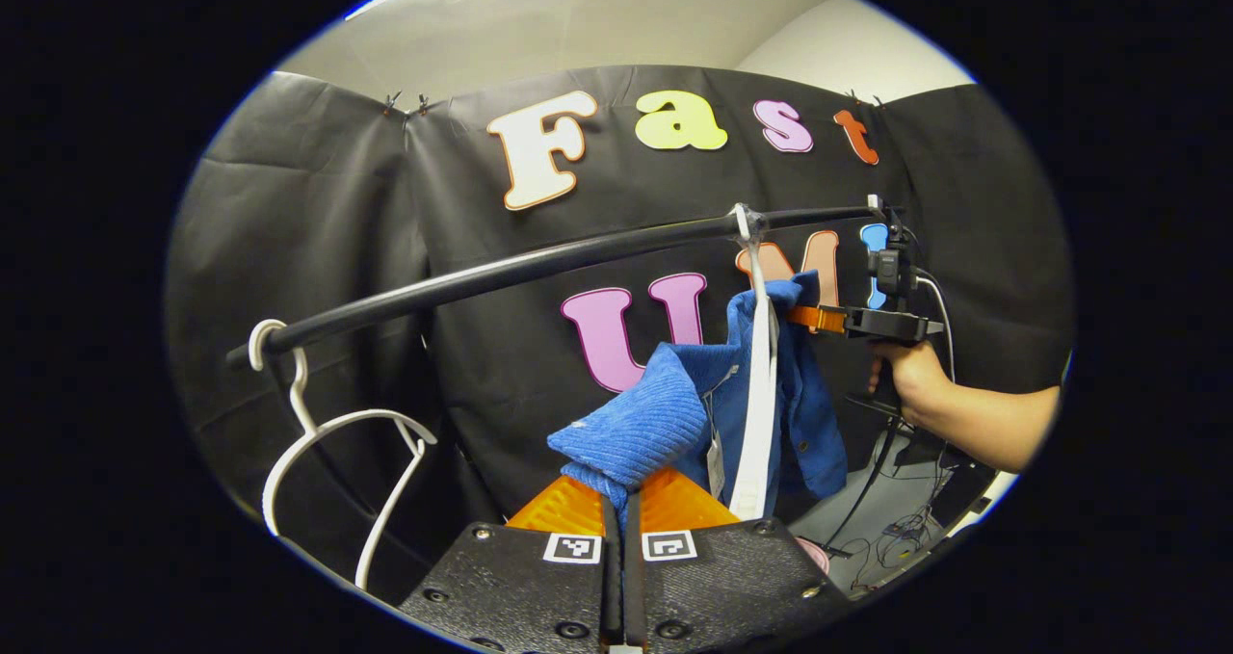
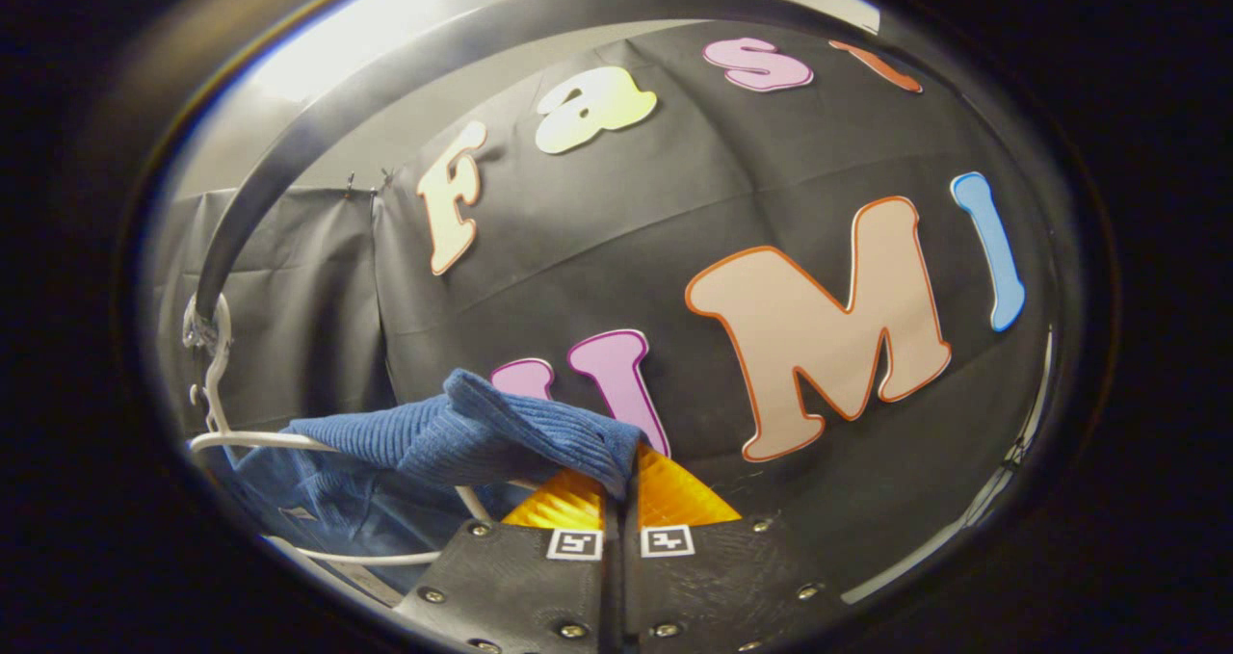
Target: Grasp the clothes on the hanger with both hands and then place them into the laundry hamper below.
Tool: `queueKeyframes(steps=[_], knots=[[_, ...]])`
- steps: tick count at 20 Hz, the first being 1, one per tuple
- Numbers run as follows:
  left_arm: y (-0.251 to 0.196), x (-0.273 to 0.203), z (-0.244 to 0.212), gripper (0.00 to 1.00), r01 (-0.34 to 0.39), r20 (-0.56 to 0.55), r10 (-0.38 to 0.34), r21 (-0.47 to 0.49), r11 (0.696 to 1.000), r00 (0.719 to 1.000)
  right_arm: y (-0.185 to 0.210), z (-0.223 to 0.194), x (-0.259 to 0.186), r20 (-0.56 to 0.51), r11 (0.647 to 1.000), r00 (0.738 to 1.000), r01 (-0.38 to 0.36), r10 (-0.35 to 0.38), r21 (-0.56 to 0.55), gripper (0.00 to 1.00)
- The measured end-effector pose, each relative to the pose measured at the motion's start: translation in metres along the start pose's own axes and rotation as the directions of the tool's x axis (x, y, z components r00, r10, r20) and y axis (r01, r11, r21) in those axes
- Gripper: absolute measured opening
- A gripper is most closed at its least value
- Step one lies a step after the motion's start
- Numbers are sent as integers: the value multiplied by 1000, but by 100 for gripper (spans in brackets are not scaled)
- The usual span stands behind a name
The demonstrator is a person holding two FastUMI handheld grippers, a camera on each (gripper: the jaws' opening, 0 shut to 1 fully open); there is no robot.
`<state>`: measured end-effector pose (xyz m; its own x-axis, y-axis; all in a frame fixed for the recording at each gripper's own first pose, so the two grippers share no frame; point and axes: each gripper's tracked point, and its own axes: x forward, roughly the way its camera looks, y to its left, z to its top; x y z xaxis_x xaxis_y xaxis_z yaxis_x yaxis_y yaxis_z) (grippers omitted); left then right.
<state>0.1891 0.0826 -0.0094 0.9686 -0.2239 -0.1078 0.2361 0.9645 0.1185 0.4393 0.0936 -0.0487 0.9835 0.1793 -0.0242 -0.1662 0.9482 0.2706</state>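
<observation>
Both grippers' fingers, left [image 1: 621,500] and right [image 2: 621,500], clamped on blue garment [image 1: 674,413] under rail [image 1: 539,264].

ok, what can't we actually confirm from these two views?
- Laundry hamper: its place below the blue garment can't be made out in the left gripper view, where the left gripper blocks the lower middle.
- Tag on the garment: too small to make out.
- Hanger under the garment, right gripper view: partly covered by cloth, cut off at the edge.
- Right gripper fingertips: buried in cloth.
</observation>
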Motion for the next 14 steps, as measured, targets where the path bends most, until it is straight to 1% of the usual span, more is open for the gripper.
queueKeyframes(steps=[1, 2, 3, 4, 8, 9, 10, 14], knots=[[-2, 9, 2, 1, 6, 6, -6, -6, 1000, 1000, -1, 0, 1, 1, 1000, 1000, 3, -3, -2, 0], [-3, 17, 6, 1, 12, 12, -11, -13, 1000, 1000, -3, -1, 4, -1, 1000, 1000, 9, -9, -5, 0], [-5, 23, 9, 5, 18, 26, -17, -17, 1000, 1000, -5, -3, 5, -3, 1000, 1000, 16, -16, -5, 0], [-7, 30, 13, 1, 23, 37, -22, -18, 1000, 999, -8, -4, 7, -2, 1000, 1000, 24, -24, -4, 0], [-13, 49, 23, 1, 66, 66, -65, -10, 998, 996, -20, -12, 13, -3, 998, 998, 66, -66, -12, 0], [-12, 51, 18, 0, 72, 64, -72, -12, 997, 995, -21, -18, 15, -14, 997, 997, 72, -73, -12, 0], [-11, 54, 16, 1, 78, 61, -77, -18, 997, 995, -21, -23, 16, -19, 997, 997, 78, -78, -10, 1], [-15, 62, -10, 1, 111, 25, -110, -86, 990, 994, -27, -56, 22, -62, 995, 993, 97, -96, 5, 1]])
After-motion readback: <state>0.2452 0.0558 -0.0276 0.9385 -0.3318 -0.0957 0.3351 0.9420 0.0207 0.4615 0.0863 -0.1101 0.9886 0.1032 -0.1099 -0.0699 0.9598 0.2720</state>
